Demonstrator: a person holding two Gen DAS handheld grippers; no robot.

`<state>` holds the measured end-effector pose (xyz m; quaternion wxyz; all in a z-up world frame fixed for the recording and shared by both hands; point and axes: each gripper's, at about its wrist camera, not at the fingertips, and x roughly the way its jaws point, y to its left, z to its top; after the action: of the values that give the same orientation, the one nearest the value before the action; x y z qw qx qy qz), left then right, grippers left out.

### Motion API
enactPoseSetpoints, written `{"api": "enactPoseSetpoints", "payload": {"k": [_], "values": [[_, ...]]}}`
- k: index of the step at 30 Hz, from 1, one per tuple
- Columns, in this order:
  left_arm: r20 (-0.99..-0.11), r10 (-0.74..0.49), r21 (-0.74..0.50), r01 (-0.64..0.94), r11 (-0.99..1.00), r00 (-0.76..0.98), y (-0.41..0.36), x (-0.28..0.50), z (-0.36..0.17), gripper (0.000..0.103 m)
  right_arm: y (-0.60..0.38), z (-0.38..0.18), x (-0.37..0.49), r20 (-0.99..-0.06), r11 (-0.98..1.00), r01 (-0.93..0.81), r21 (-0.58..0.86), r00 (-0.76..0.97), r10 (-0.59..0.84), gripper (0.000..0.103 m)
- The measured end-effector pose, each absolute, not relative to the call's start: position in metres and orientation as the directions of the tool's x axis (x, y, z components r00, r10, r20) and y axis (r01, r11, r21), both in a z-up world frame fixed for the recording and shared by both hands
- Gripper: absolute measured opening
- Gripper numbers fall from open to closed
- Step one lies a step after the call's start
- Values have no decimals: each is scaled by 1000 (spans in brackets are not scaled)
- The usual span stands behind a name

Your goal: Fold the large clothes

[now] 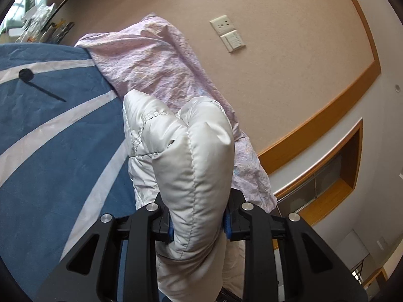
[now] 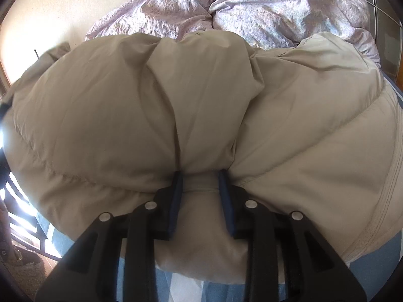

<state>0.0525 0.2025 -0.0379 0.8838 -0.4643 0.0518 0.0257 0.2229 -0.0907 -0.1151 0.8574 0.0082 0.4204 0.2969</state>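
Observation:
A puffy beige down jacket [image 2: 126, 105] lies spread over the bed and fills most of the right wrist view. My right gripper [image 2: 201, 176] is shut on a bunched fold of it near its close edge, both blue pads sunk into the fabric. In the left wrist view my left gripper [image 1: 197, 221] is shut on a thick quilted part of the same jacket [image 1: 186, 151]. That part stands up between the blue pads, lifted off the bed, with its pale shiny side facing the camera.
The bed has a blue sheet with white stripes [image 1: 50, 130]. A crumpled lilac duvet [image 2: 277, 5] is heaped against the wall behind the jacket. A wall socket and switch [image 1: 228, 34] sit above it. A wooden-framed wall recess [image 1: 335, 171] shows at the right.

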Motion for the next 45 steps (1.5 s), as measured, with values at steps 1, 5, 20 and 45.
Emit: {"api": "enactPoseSetpoints", "payload": {"k": [1,5,20,45], "values": [[-105,-13,-807,-78,585,994,195,55,-30,27,-92,-115,225,-716,821,-502,271,466,520,31],[-85,-42,-757,-37,652,996,162,68,-2,27,-102,-112,235,-708,813,-490,314,450,545,25],[-109,-218,-638,100,763,970,52,121,27,27,-225,-80,263,-616,864,-321,387,607,502,28],[-252,-434,-622,199,758,865,-44,189,-17,27,-391,-112,297,-723,969,87,230,682,111,53]]}}
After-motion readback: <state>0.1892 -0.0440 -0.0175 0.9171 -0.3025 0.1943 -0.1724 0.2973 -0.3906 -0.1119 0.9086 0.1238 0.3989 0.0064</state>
